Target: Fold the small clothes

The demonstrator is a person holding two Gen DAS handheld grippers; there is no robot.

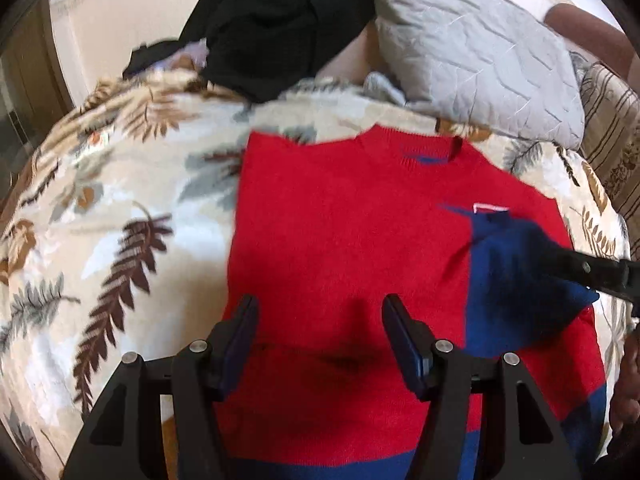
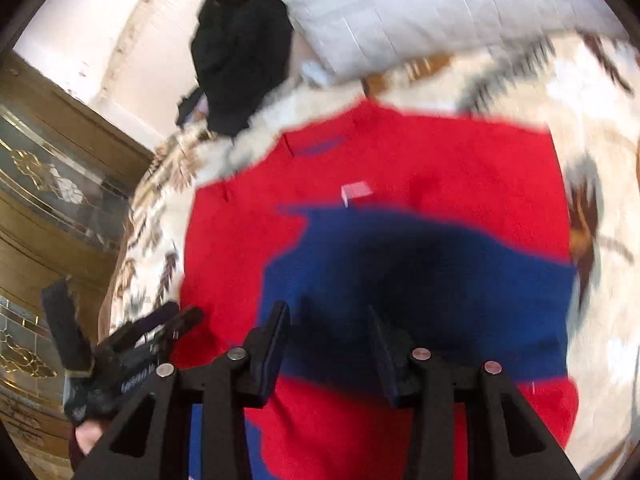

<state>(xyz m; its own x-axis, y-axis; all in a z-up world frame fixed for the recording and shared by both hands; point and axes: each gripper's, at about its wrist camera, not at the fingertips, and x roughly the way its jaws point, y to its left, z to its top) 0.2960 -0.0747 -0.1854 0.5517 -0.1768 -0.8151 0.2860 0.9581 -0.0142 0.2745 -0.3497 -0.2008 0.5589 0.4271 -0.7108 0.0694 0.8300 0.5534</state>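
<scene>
Red knit sweater with blue panels (image 1: 352, 232) lies flat on the bed's leaf-print fleece blanket (image 1: 120, 208), collar toward the pillows. A blue sleeve (image 1: 516, 280) is folded in across the chest, white tag showing at its tip.

Left gripper (image 1: 318, 312): jaws spread, nothing between them, over the red lower body. Right gripper (image 2: 330, 320): jaws also parted and empty, over the blue sleeve; both views are motion-blurred.

Risks, as I judge them:
- Sleeve is loose on top, nothing pinning it. A passing finger could drag it back out or skew the fold.
- Fleece under the knit is soft and lumpy; a low grab may pinch blanket along with the sweater and pull the whole piece off square.
- Blur suggests fast motion; a grab at this speed could bunch the hem.
- Black clothing heap (image 1: 276, 28) near the collar could get mixed in if the sweater slides up.

Counts: one sweater, one folded-in sleeve visible, two grippers, one black heap, one grey quilted pillow (image 1: 476, 52), one blanket.
</scene>
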